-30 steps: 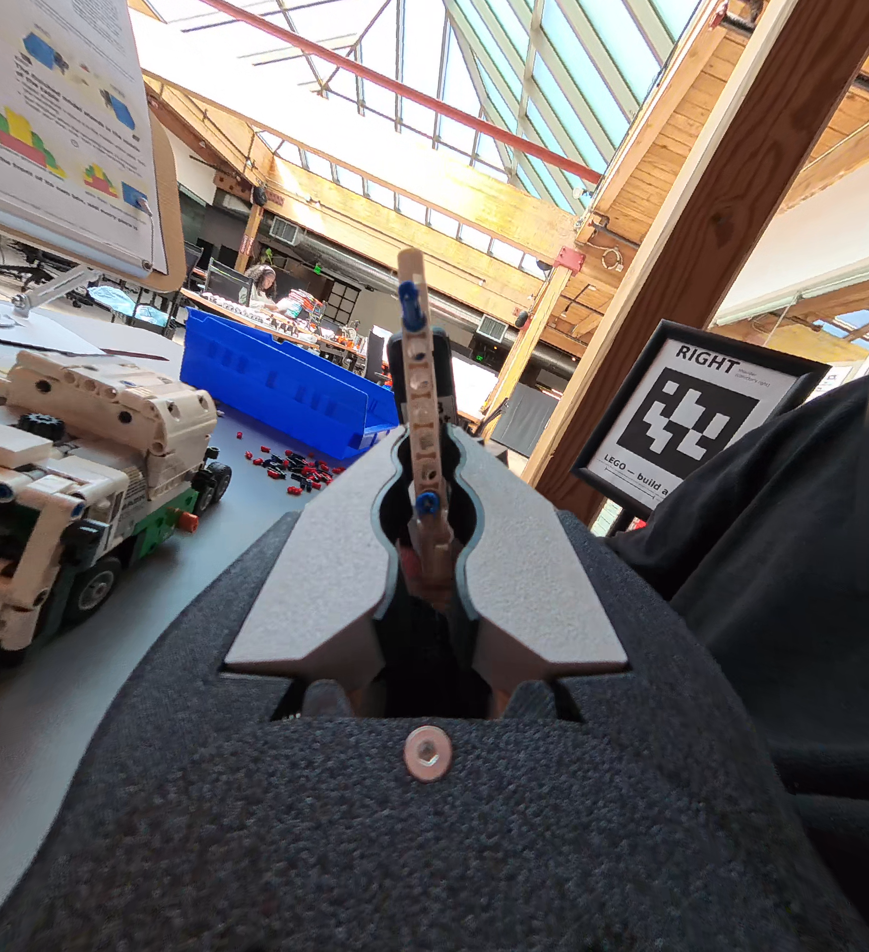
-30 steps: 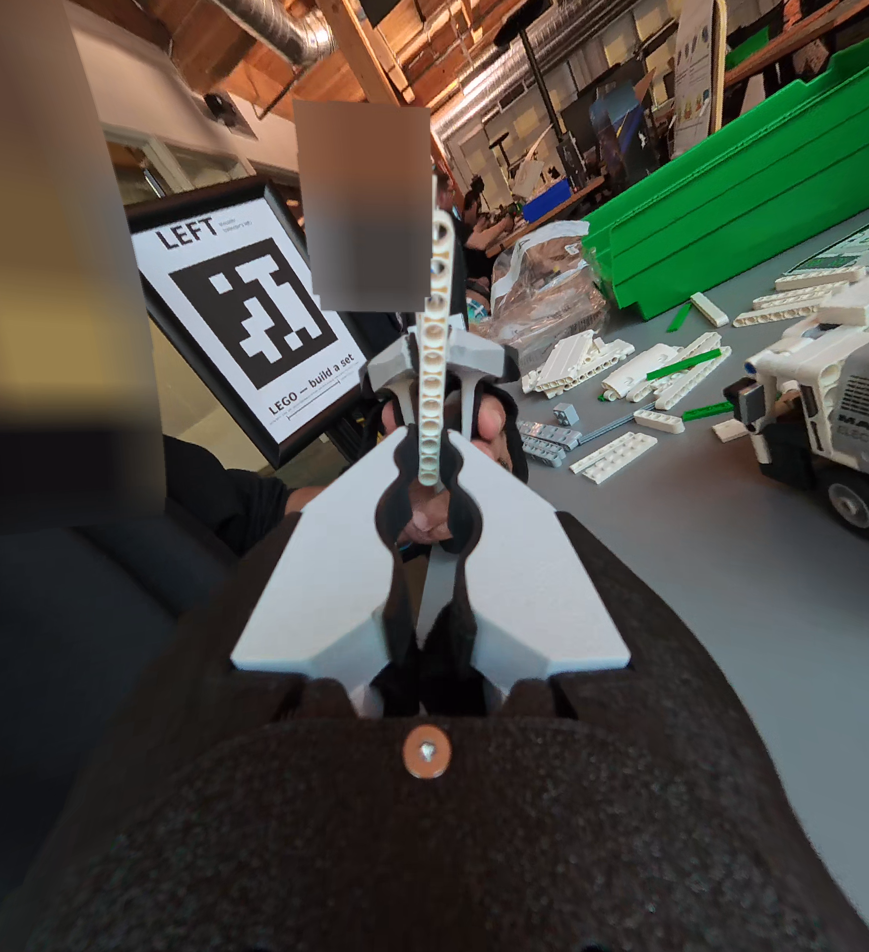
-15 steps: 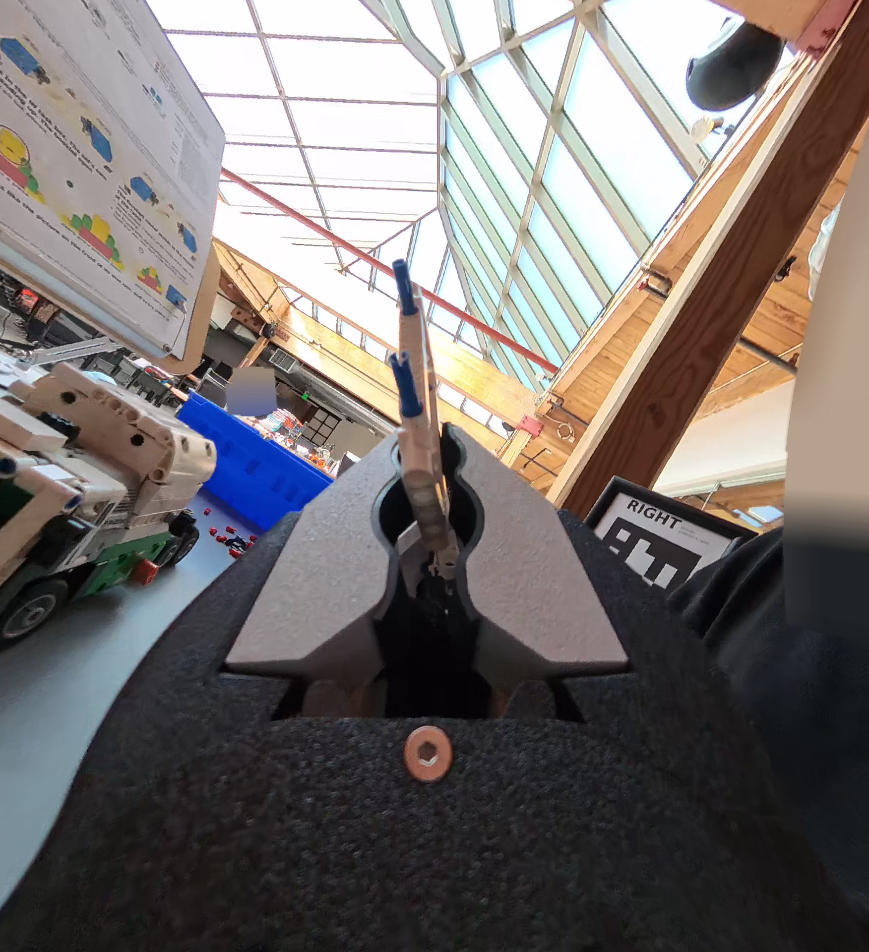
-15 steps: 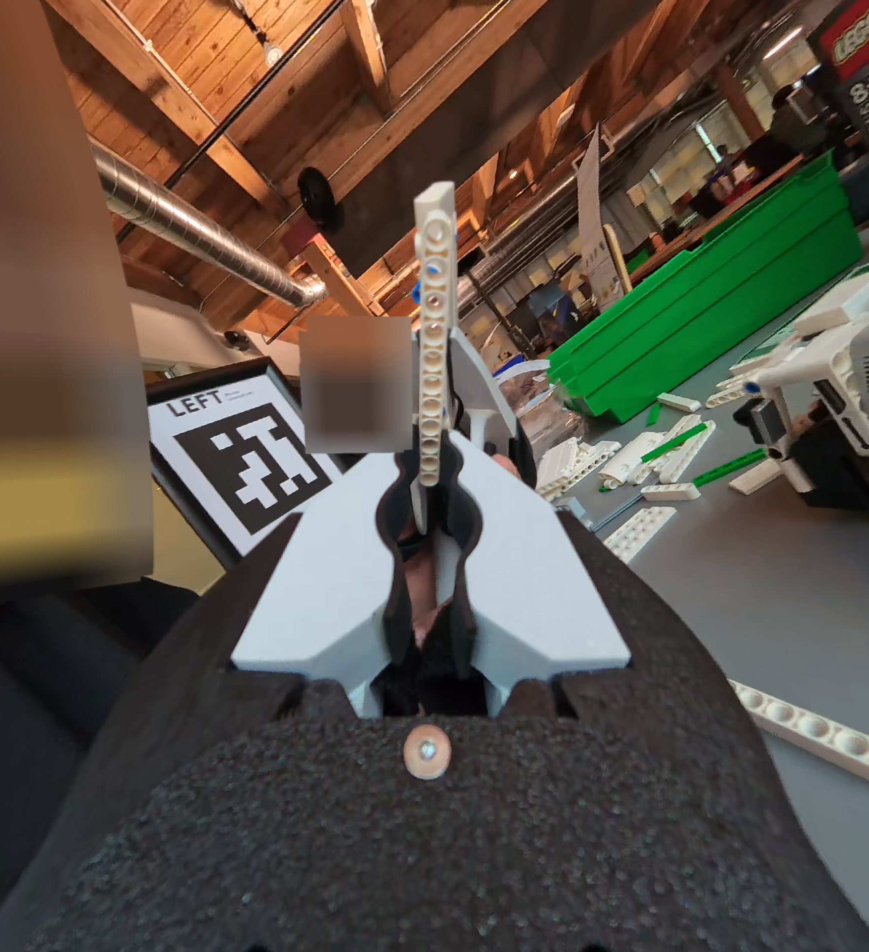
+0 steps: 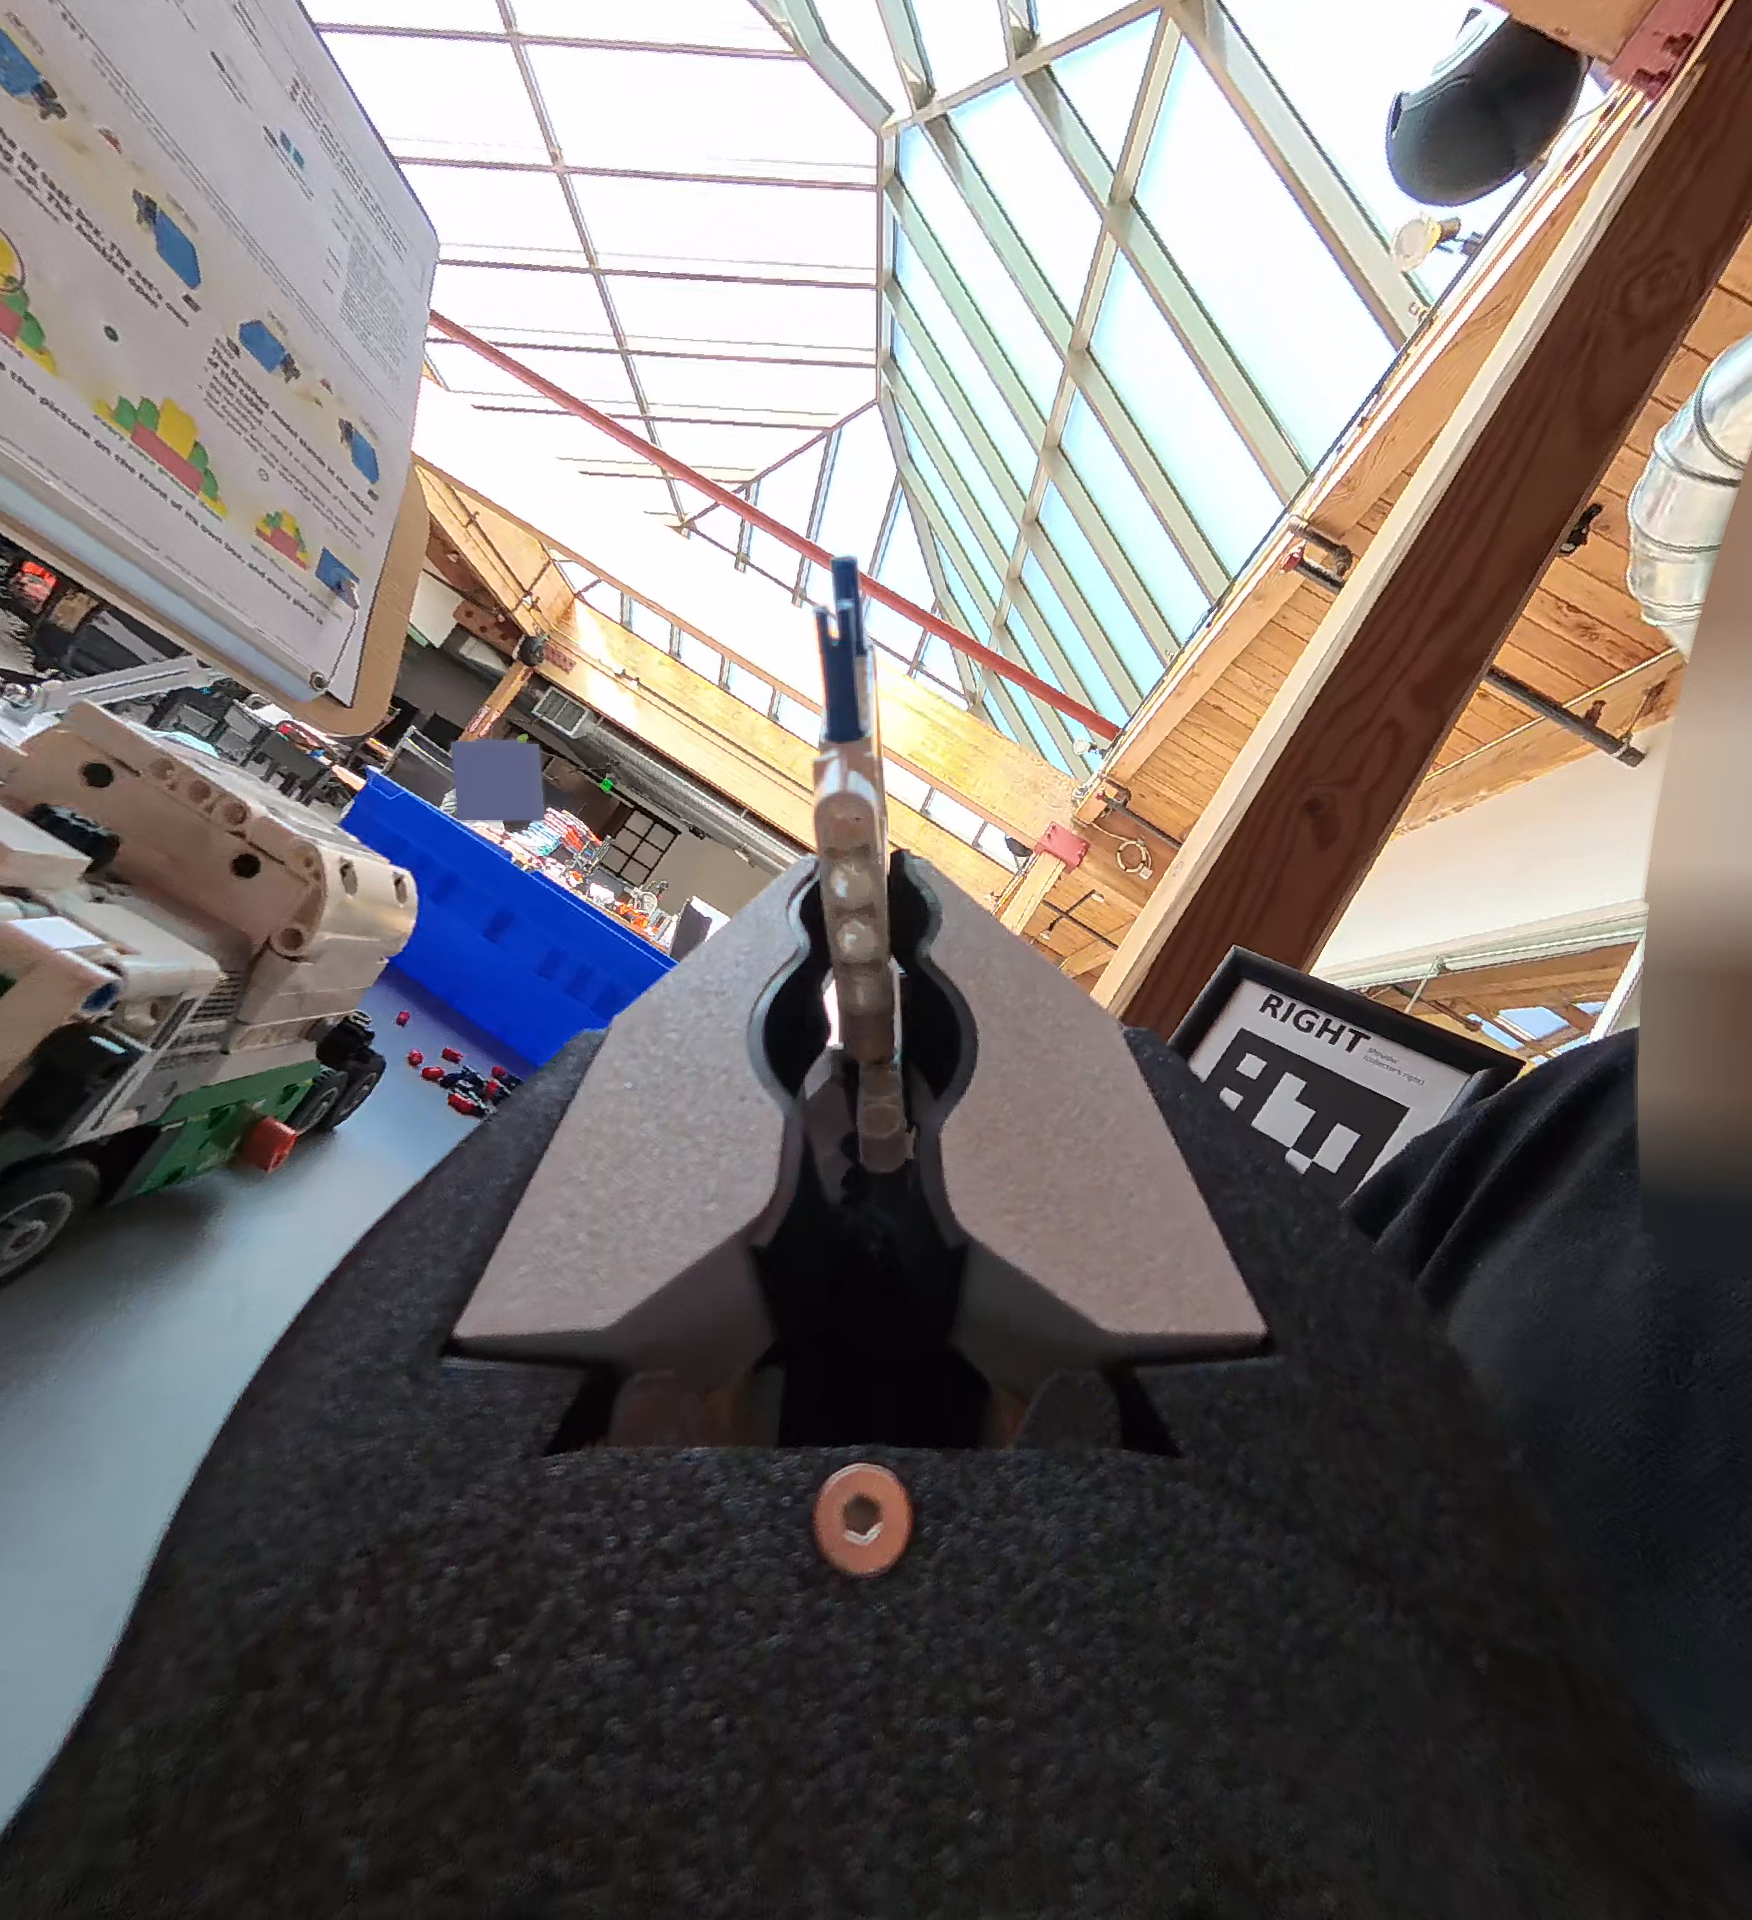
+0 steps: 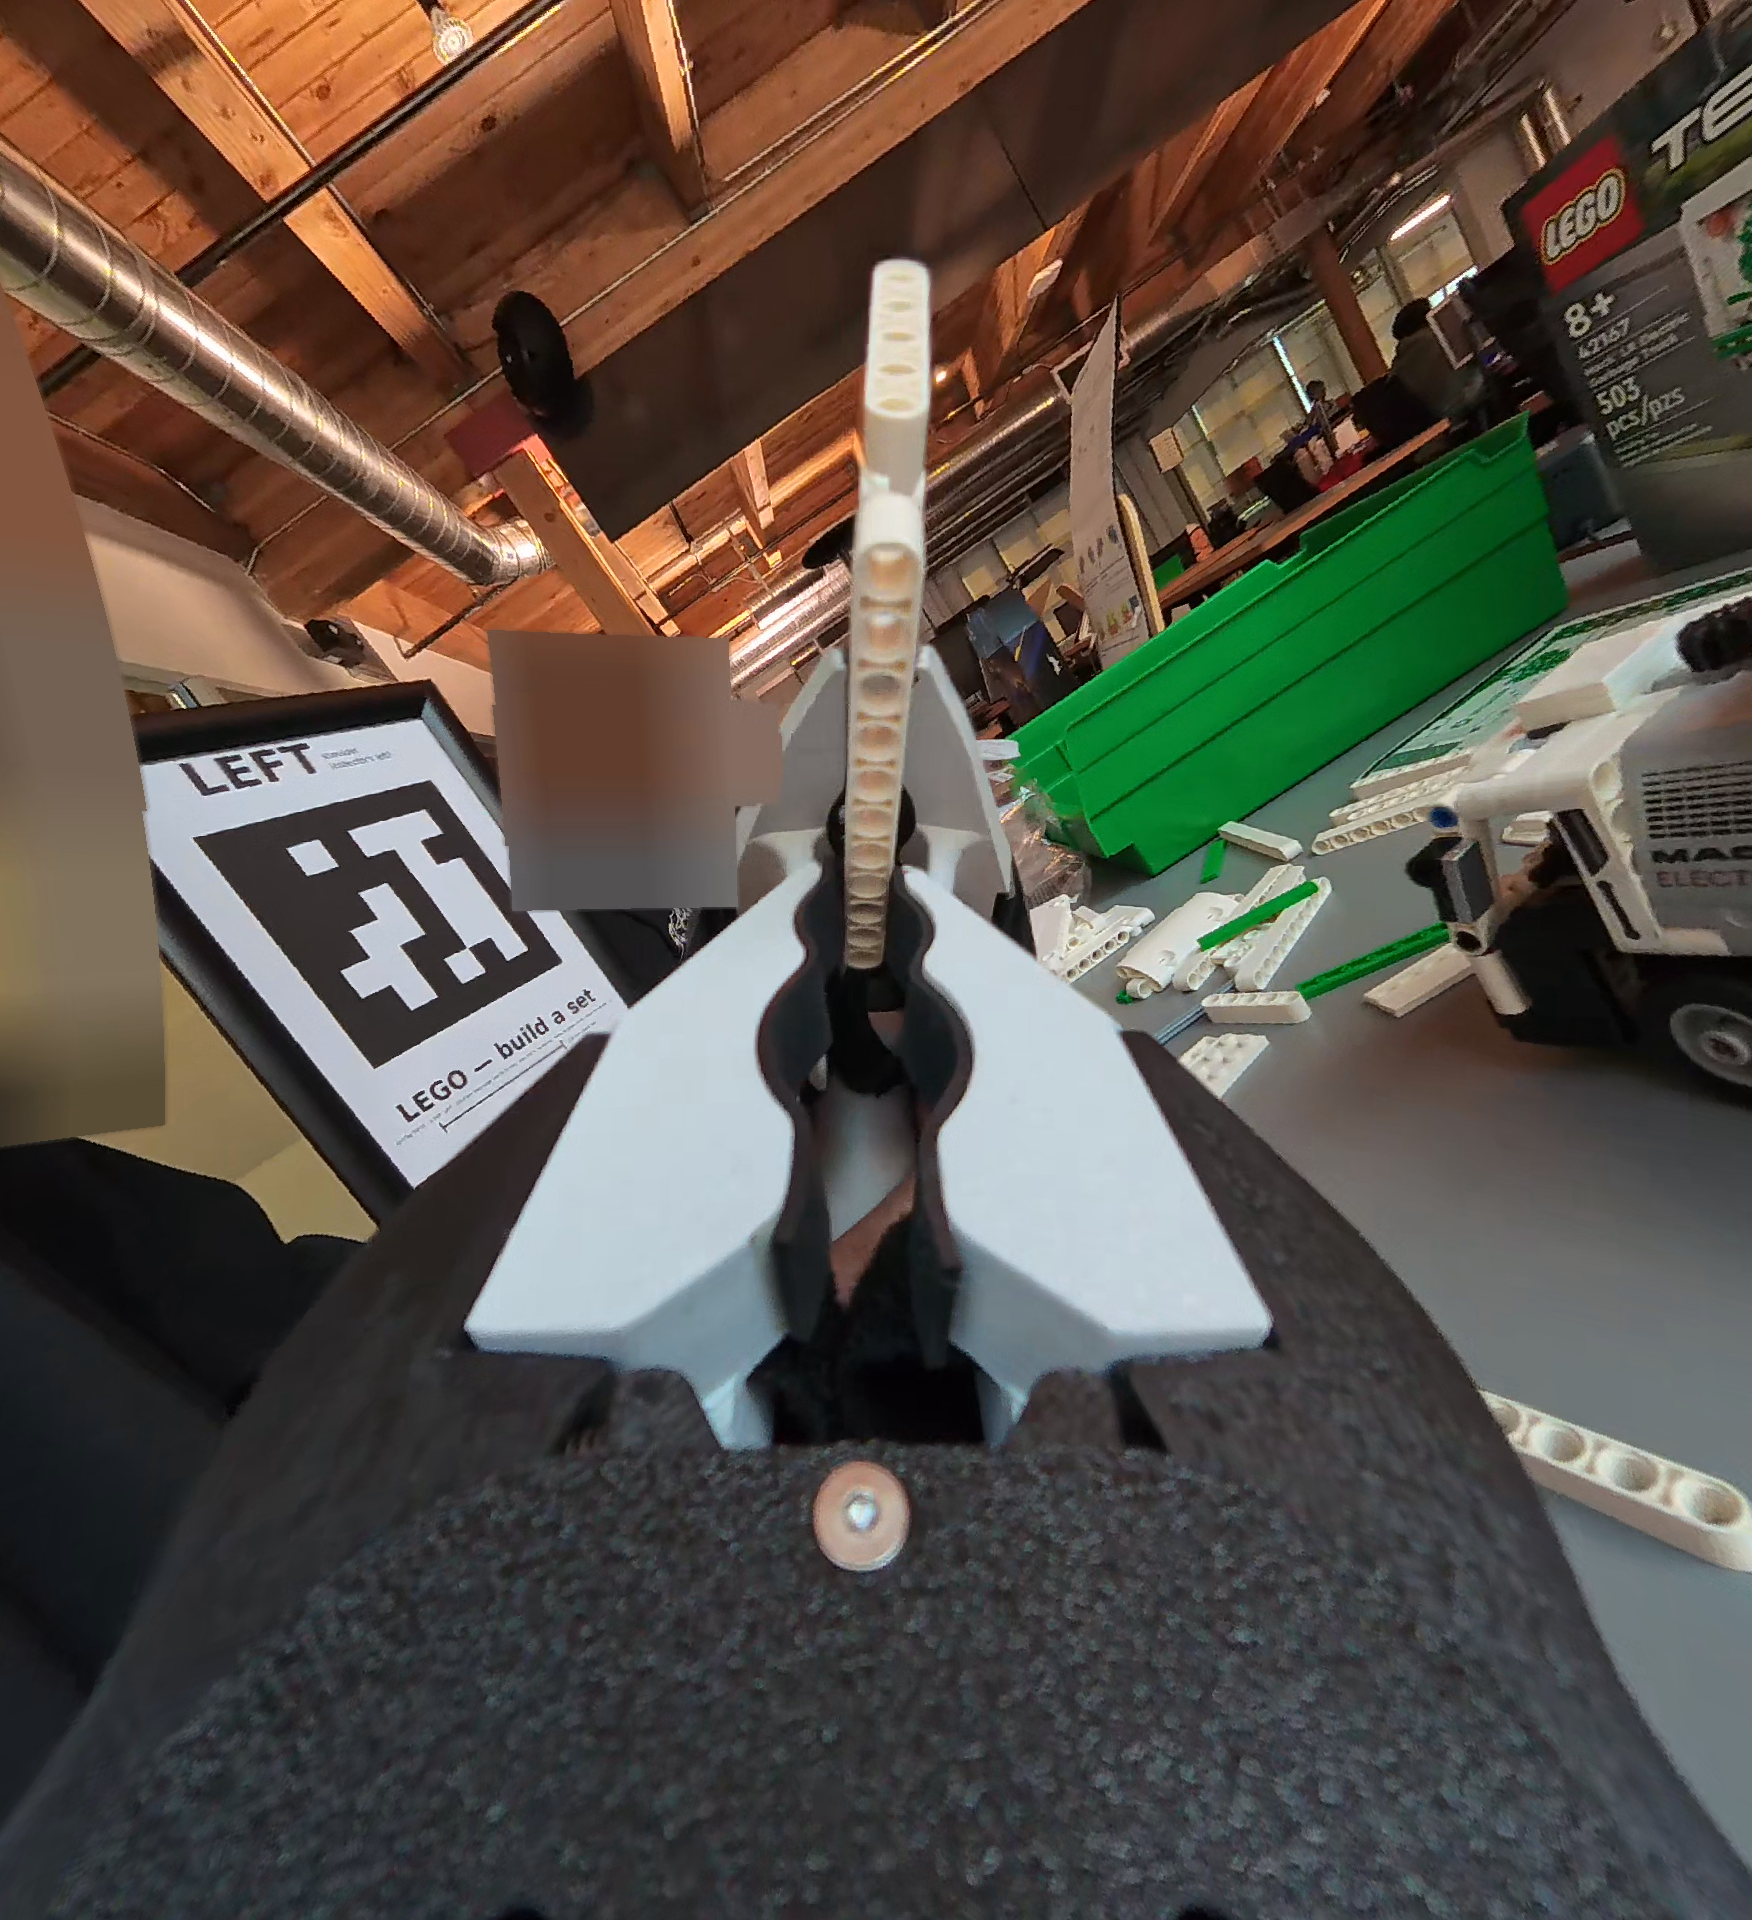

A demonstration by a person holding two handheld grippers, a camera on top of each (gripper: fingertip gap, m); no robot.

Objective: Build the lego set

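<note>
Left gripper (image 5: 856,935): jaws nearly closed, clamped on a white holed lego beam (image 5: 856,914) with blue pins (image 5: 841,655) at its 12 o'clock end. Right gripper (image 6: 877,904): jaws pinched onto a long white liftarm (image 6: 877,748) pointing to 12 o'clock. Partly built lego truck (image 6: 1620,873) on the grey table (image 6: 1371,1195) at 3 o'clock, loose white and green pieces (image 6: 1215,935) beside it.

Both grippers showing pale grey wedge fingers (image 5: 664,1164), wavy black pads, rough black housings, one copper screw (image 6: 860,1523) each

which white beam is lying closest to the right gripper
The lone white beam flat on the table just right of the gripper; the other loose beams are piled farther off by the green bin.
</note>
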